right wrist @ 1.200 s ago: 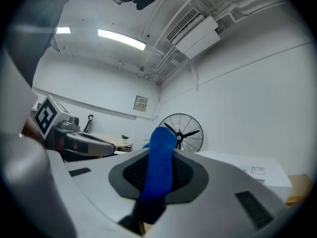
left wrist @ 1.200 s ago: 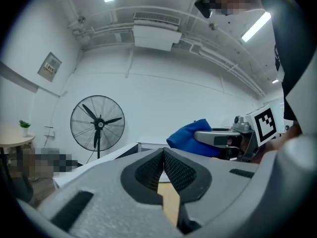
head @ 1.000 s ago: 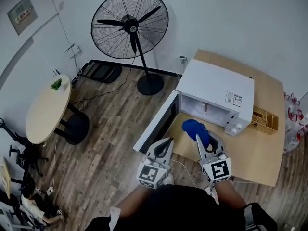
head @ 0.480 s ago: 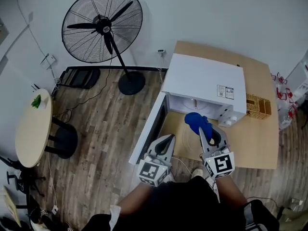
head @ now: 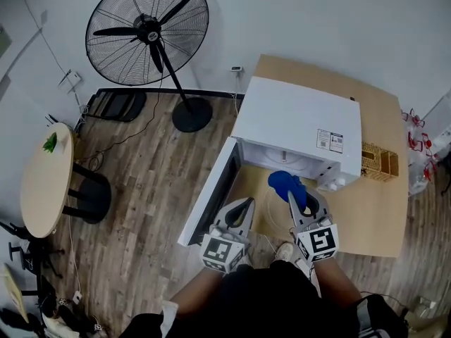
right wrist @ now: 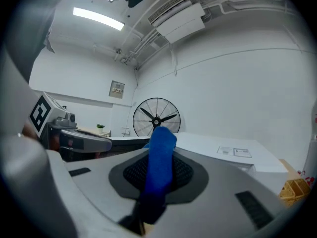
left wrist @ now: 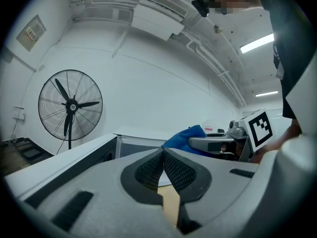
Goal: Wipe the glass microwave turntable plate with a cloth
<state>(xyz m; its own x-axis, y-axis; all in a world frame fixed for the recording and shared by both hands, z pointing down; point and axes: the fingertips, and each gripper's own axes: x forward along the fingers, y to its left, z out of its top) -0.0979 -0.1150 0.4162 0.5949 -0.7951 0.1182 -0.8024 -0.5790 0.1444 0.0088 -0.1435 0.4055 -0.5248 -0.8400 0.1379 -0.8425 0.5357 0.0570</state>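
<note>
The white microwave [head: 296, 125] stands on a tan table [head: 366, 224] with its door [head: 210, 192] swung open to the left. Inside the cavity I see a pale round turntable area [head: 289, 163]. A faint clear curved rim [head: 261, 210] shows on the table between the grippers; I cannot tell if it is the glass plate. My right gripper [head: 299, 201] is shut on a blue cloth [head: 285, 183] [right wrist: 159, 157], held just in front of the cavity. To the left, my left gripper [head: 242, 211] [left wrist: 163, 155] is shut, with nothing seen between its pads.
A large black standing fan [head: 148, 30] is on the wooden floor left of the microwave. At far left stands a round table [head: 44, 182] with a small plant. A wooden basket [head: 379, 162] sits on the tan table right of the microwave.
The head view has shifted, so the microwave and fan sit differently in frame. Both grippers stay in front of the open microwave. The blue cloth remains in the right gripper.
</note>
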